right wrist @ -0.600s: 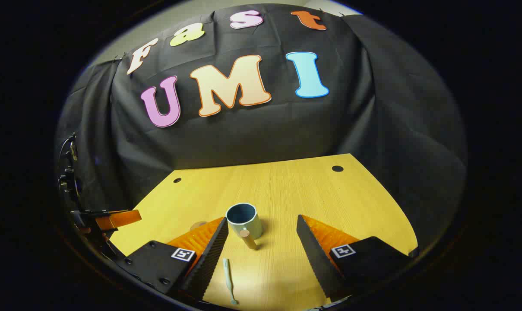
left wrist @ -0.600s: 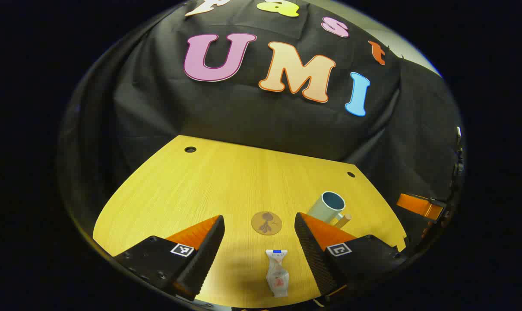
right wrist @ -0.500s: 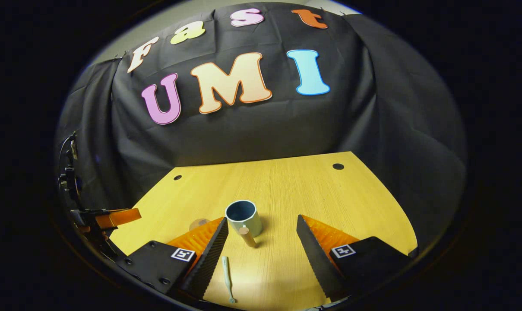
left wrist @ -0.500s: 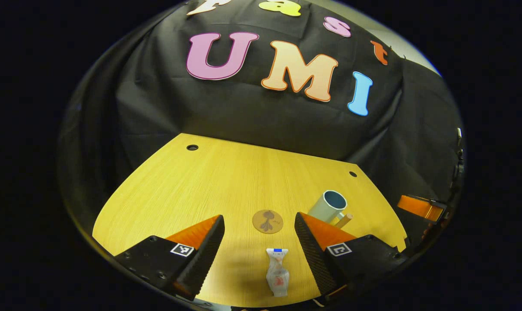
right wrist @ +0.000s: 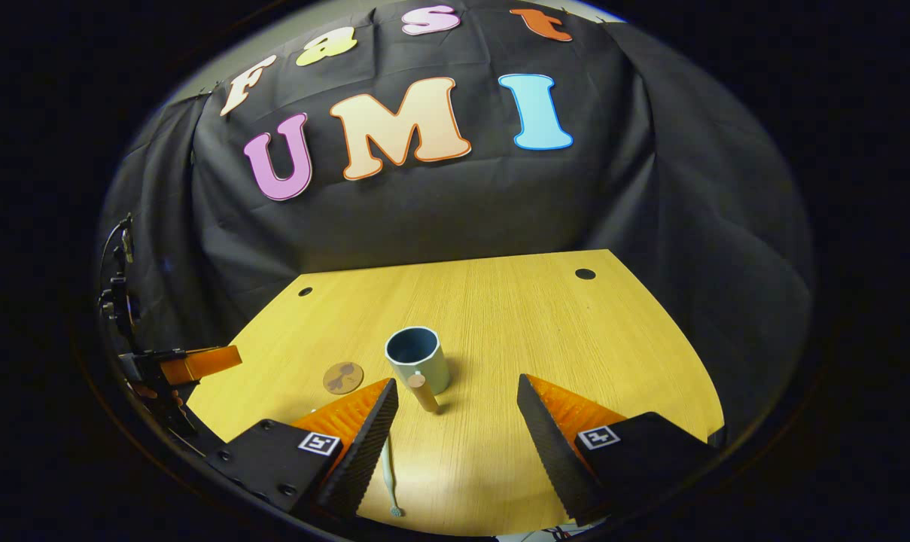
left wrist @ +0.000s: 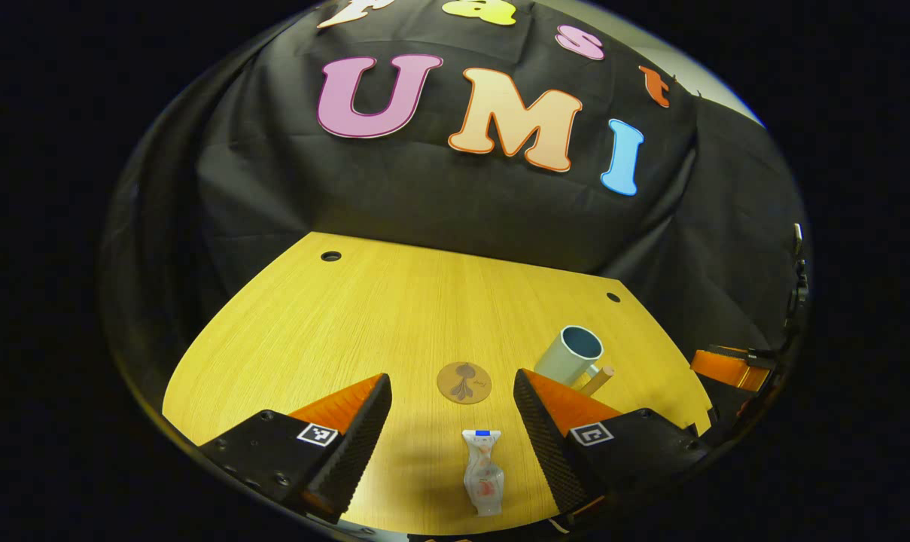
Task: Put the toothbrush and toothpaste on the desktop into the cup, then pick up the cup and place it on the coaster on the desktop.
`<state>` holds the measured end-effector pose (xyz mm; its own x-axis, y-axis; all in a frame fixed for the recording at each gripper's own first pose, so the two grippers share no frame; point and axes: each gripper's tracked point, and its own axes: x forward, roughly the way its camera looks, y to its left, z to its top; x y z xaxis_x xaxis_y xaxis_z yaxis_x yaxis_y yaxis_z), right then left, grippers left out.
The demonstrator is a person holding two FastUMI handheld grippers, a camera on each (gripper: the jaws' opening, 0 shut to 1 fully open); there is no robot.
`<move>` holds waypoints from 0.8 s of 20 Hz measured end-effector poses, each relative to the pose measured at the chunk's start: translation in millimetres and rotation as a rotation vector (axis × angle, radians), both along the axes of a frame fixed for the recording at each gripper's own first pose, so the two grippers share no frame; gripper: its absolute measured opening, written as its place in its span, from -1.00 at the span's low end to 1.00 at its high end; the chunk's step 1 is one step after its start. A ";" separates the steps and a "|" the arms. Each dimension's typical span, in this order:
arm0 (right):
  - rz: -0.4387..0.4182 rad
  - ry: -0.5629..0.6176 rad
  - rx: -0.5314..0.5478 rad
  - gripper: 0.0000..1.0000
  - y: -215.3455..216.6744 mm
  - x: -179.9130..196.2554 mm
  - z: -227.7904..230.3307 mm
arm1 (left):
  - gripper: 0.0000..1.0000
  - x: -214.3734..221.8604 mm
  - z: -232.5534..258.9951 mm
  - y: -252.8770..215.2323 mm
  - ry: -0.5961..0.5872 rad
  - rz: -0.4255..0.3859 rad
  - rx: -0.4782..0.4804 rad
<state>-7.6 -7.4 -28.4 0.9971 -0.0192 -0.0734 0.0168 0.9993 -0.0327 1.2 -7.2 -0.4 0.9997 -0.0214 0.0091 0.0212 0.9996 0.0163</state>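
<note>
A white toothpaste tube (left wrist: 482,472) with a blue cap lies on the yellow desktop (left wrist: 394,316), between the fingers of my open left gripper (left wrist: 451,410) and near the front edge. Beyond it rests a round brown coaster (left wrist: 464,382). A pale green cup (left wrist: 570,355) with a wooden handle stands upright to the right. In the right gripper view, the cup (right wrist: 417,359) stands ahead of my open right gripper (right wrist: 458,410); a pale toothbrush (right wrist: 391,476) lies by its left finger, partly hidden. The coaster (right wrist: 342,376) sits left of the cup.
The desktop (right wrist: 515,331) has small round holes near its far corners (left wrist: 330,256) (right wrist: 585,274). The black cloth wall stands close behind the desk. The other gripper (right wrist: 191,361) shows at the left edge of the right gripper view, and at the right edge (left wrist: 729,363) of the left gripper view.
The right gripper has drawn back and up a little: cup and coaster sit farther ahead, and the toothbrush now lies against its left finger. The left gripper view barely shifted.
</note>
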 end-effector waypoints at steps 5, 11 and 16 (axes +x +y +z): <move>-0.003 0.041 -0.050 0.97 5.4 -2.7 -15.5 | 0.90 1.5 -6.3 3.7 0.013 0.004 -0.042; 0.013 0.123 -0.092 0.97 16.7 -0.7 -37.5 | 0.91 -3.7 -14.4 17.7 0.033 0.025 -0.042; 0.058 0.226 -0.131 0.89 38.9 9.6 -58.8 | 0.91 -15.2 -26.6 38.0 0.056 0.066 -0.043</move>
<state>2.0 31.4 -87.2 0.9555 0.0132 -0.2948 -0.0624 0.9854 -0.1582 -14.0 30.9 -27.1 0.9979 0.0435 -0.0475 -0.0448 0.9987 -0.0259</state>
